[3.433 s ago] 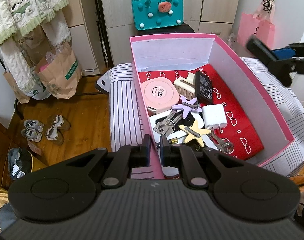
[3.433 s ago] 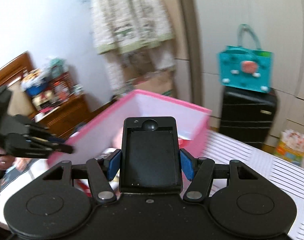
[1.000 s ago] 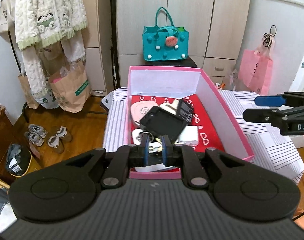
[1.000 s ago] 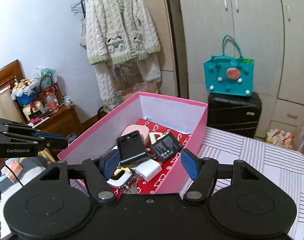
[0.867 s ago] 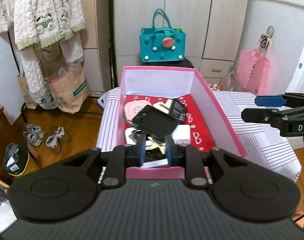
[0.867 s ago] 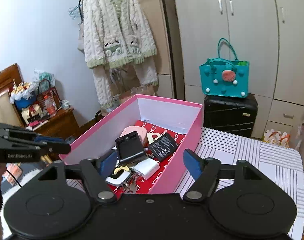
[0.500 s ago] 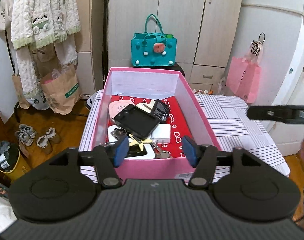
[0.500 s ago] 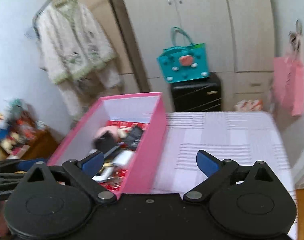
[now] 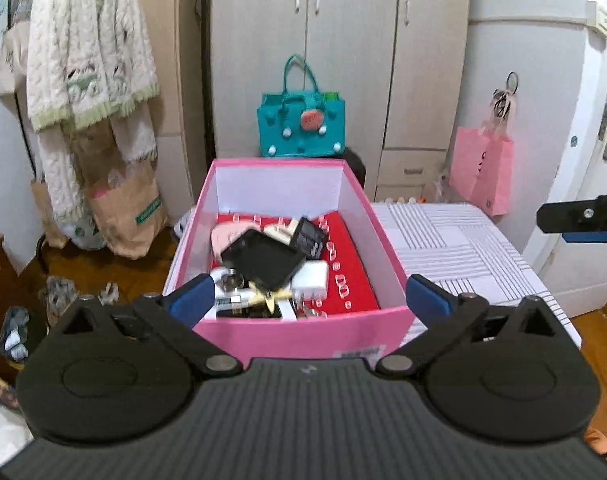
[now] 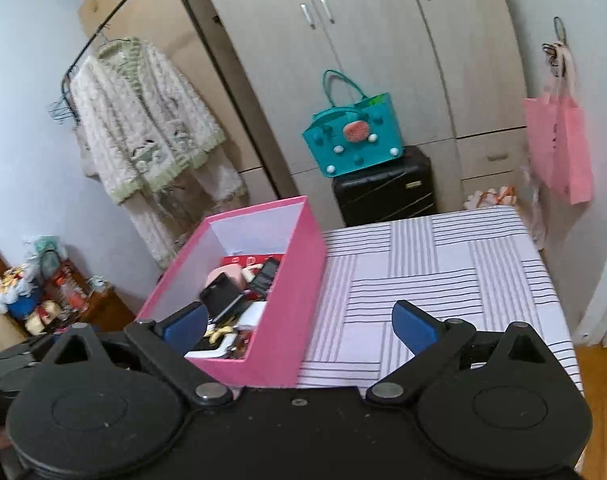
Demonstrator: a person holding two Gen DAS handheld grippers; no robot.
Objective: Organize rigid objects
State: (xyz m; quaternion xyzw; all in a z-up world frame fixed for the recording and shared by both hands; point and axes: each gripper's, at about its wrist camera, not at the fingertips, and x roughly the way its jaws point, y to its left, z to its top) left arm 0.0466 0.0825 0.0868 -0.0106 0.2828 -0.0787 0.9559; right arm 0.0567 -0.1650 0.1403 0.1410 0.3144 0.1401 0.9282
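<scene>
Two claws, both empty. In the left wrist view, the left claw [image 9: 307, 298] has its jaws opening, spread wide with nothing between them, just short of the pink box [image 9: 299, 338] on the striped desk [image 9: 455, 248]. The black case [image 9: 263, 258] lies on the heap inside, ahead of that claw. In the right wrist view, the right claw [image 10: 299, 326] gapes wide over the box's right wall; the desk beside it looks bare, so the sorting seems finished.
</scene>
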